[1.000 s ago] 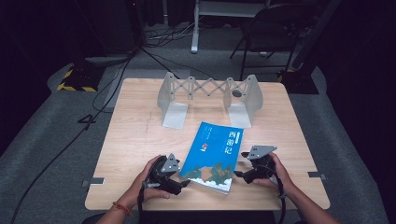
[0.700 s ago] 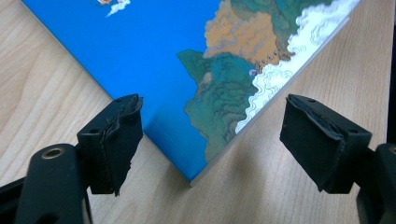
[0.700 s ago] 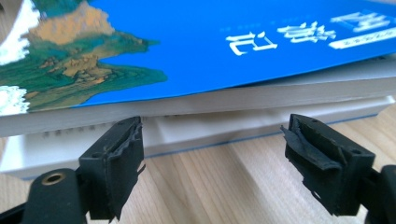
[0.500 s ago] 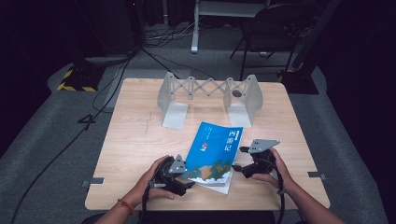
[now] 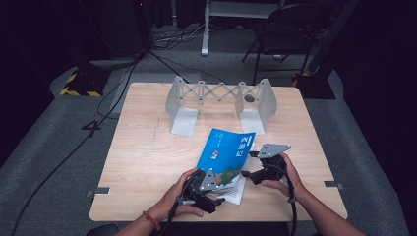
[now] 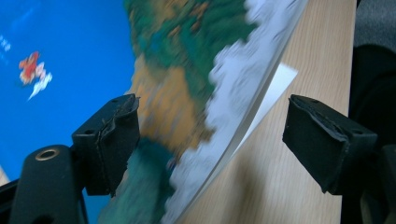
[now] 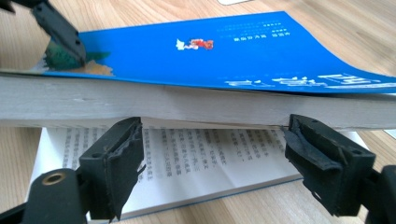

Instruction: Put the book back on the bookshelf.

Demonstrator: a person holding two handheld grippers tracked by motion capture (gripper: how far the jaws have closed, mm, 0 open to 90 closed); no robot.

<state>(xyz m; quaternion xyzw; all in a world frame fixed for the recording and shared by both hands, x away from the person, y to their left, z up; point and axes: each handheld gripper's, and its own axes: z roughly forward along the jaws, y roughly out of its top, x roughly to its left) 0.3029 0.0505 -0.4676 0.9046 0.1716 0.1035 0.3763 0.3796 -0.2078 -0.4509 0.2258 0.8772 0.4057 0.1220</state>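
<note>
L tongs (image 5: 216, 200) open, R tongs (image 5: 250, 164) open

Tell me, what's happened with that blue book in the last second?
The book has been lifted open: most of its pages now stand raised off the table. The left gripper slid in at its near corner; its jaws just widened, nothing clamped. The right gripper and the rack stayed put.

You'll find the book (image 6: 187, 84) blurred and cut off at twelve o'clock; its cover print (image 5: 240, 147) is too small to read.
</note>
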